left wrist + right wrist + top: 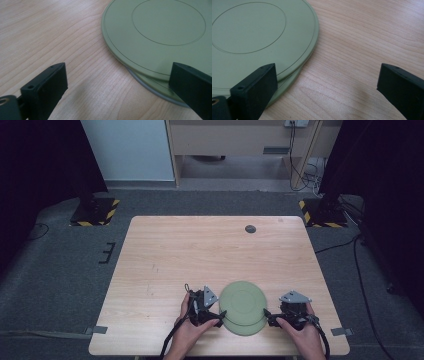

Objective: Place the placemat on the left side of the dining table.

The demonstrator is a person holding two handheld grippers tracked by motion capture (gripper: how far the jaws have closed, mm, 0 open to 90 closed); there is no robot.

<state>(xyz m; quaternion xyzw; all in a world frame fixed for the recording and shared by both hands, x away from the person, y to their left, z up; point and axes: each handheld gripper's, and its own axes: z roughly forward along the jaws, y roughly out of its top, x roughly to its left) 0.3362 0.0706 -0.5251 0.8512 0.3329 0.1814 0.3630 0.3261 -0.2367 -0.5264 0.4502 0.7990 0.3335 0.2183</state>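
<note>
Both tools wide apart, gripping nothing: left tool (pixel 220 312) and right tool (pixel 266 313) flank two stacked green plates (pixel 243 306) on surface (pixel 165 255).

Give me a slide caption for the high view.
Two open tools, left and right, flank two stacked round green plates on a light wooden table.

The high view looks forward and down from above the person's side, taking in the whole wooden table (pixel 200 255), the grey floor around it and the room's far wall. The left gripper view sits low and close over the tabletop, looking along its own jaws at the left edge of the stacked green plates (pixel 155 37). The right gripper view, equally near, faces their right edge (pixel 262 37), so all three share the plates (pixel 243 306) and the wood beside them.
</note>
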